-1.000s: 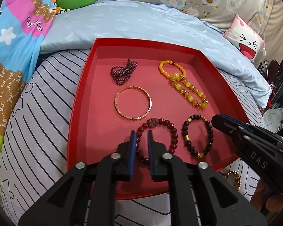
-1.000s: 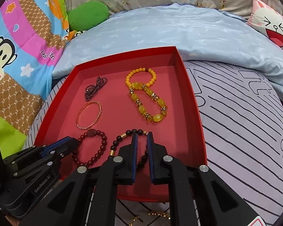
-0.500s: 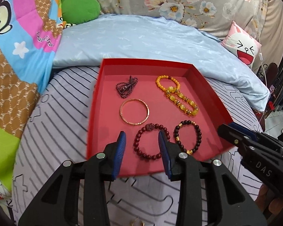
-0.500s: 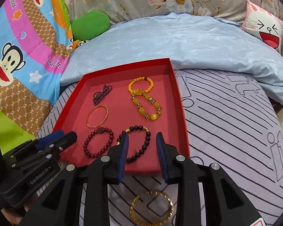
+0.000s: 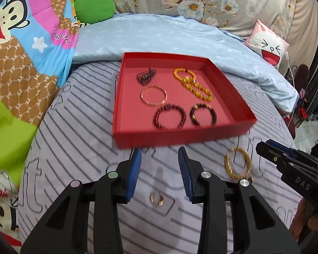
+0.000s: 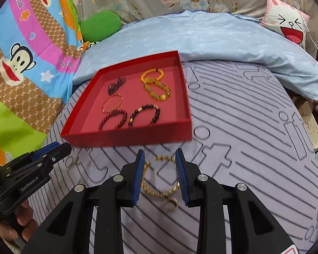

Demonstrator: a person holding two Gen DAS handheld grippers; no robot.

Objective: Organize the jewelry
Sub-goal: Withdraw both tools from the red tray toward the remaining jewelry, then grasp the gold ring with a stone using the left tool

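Both grippers hang spread apart, holding nothing, over the grey striped bedsheet (image 5: 78,139) just short of the shallow red cardboard tray's (image 5: 180,136) near edge. The left gripper (image 5: 159,170) frames a small gold ring (image 5: 156,199); the right gripper (image 6: 160,174) frames a gold chain bracelet (image 6: 159,175) and a second ring (image 6: 172,204). Five beaded bracelets and a thin rose-gold bangle (image 5: 153,95) lie inside the tray, clear of its walls.
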